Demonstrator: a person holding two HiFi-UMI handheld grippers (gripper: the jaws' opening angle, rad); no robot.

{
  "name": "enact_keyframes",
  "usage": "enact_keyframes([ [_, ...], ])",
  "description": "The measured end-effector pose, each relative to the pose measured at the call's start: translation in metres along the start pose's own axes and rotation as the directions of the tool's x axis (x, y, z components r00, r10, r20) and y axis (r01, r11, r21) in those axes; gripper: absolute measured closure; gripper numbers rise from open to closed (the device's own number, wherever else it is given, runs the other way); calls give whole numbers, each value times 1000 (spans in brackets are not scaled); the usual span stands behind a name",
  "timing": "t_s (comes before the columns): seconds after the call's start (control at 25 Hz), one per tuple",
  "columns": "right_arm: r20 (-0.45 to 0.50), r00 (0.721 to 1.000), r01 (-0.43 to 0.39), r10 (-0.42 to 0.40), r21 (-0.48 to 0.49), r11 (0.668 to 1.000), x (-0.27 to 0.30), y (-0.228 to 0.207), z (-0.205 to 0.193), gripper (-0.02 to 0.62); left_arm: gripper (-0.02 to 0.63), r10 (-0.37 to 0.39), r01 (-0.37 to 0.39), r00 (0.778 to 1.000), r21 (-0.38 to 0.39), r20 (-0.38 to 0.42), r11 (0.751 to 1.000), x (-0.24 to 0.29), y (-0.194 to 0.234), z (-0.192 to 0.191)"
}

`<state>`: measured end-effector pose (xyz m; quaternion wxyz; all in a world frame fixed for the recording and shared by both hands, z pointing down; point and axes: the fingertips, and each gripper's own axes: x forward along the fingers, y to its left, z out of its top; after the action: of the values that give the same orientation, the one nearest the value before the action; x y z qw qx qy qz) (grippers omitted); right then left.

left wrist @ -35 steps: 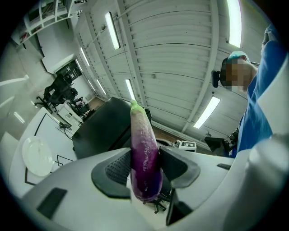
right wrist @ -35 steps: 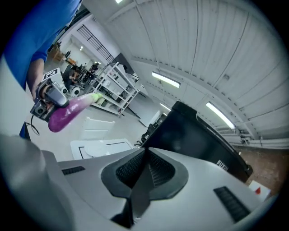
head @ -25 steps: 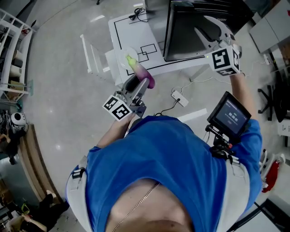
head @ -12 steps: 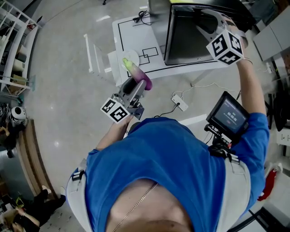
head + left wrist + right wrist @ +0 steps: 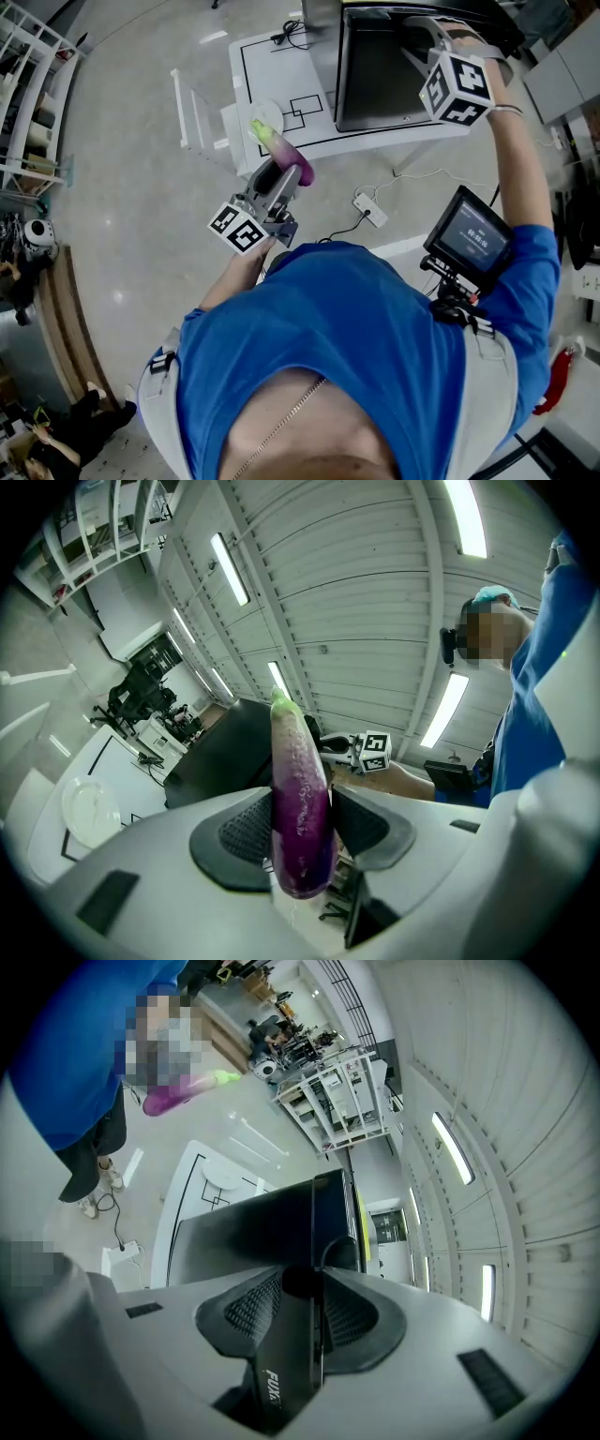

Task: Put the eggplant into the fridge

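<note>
A purple eggplant point(image 5: 286, 150) with a green tip sticks up out of my left gripper point(image 5: 291, 173), which is shut on its lower part below the white table. In the left gripper view both pads press the eggplant point(image 5: 300, 808) inside my left gripper point(image 5: 302, 832). The black fridge point(image 5: 384, 75) stands on the table at the top. My right gripper point(image 5: 431, 33) is at the door's top edge. In the right gripper view the fridge point(image 5: 253, 1222) has its door edge between the pads of my right gripper point(image 5: 305, 1312), whose jaws are closing on it.
A white plate point(image 5: 267, 114) lies on the white table point(image 5: 272, 66) left of the fridge. On the floor are a power strip point(image 5: 372, 208) with its cable and metal shelving point(image 5: 23, 103) at far left. A small screen point(image 5: 472, 239) hangs at the person's right side.
The right gripper has rolled and shifted a little left along the fridge's top edge. The left gripper with the eggplant has stayed where it was.
</note>
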<state>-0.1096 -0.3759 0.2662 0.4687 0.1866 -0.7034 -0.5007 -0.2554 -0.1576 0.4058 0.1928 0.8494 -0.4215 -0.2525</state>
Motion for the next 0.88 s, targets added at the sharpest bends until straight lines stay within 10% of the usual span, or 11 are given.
enact_keyframes([
  [0.88,33,999,-12,12,-15,1000,-124,40,-13,469,407,-59,59,998,1,-36,998,17,-50,-5],
])
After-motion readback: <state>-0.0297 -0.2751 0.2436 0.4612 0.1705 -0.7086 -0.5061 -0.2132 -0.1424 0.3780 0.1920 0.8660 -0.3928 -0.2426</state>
